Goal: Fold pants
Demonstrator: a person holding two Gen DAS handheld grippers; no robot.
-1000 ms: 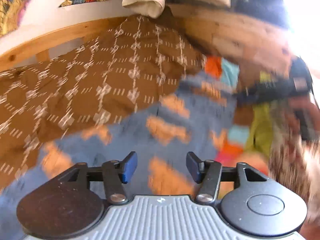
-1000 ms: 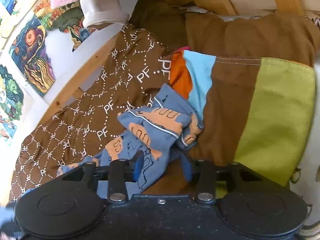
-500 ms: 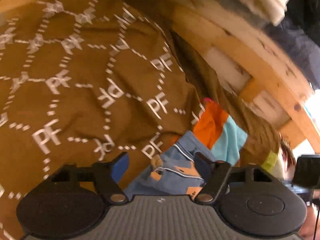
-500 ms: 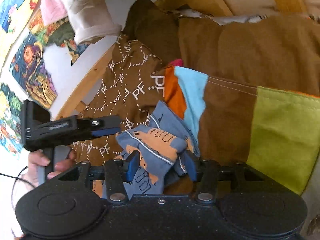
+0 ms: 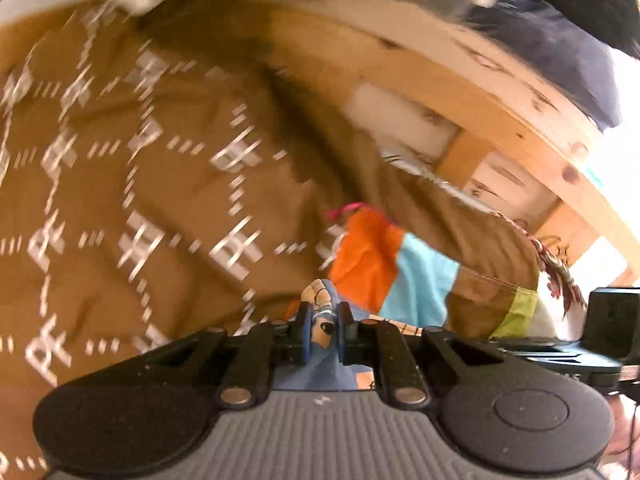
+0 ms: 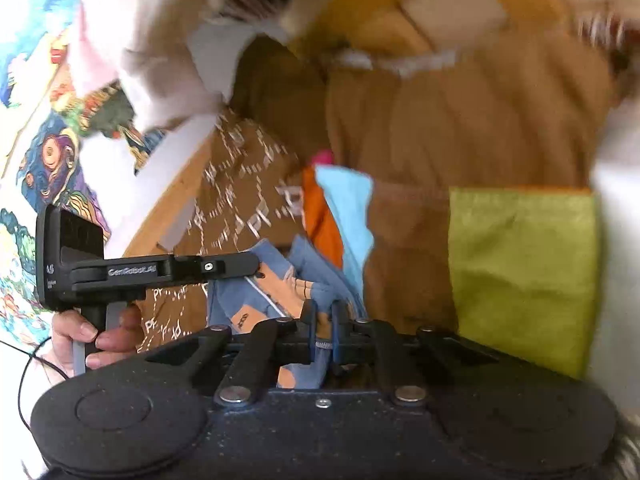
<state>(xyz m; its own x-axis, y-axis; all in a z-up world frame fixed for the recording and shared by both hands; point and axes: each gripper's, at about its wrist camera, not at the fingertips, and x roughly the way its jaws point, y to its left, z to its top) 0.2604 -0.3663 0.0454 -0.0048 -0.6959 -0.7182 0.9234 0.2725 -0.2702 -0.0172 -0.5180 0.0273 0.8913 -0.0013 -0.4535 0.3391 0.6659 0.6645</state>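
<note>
Fingers of left gripper (image 5: 323, 328) and right gripper (image 6: 324, 330) side by side, both clamped on pants (image 6: 276, 288).

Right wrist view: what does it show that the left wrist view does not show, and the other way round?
Only the right wrist view shows the wall paintings, the hand holding the left gripper, and the large green patch. Only the left wrist view shows the dark cloth on the wooden frame. Both show the pants pinched in shut fingers, the brown blanket and the orange patch.
</note>
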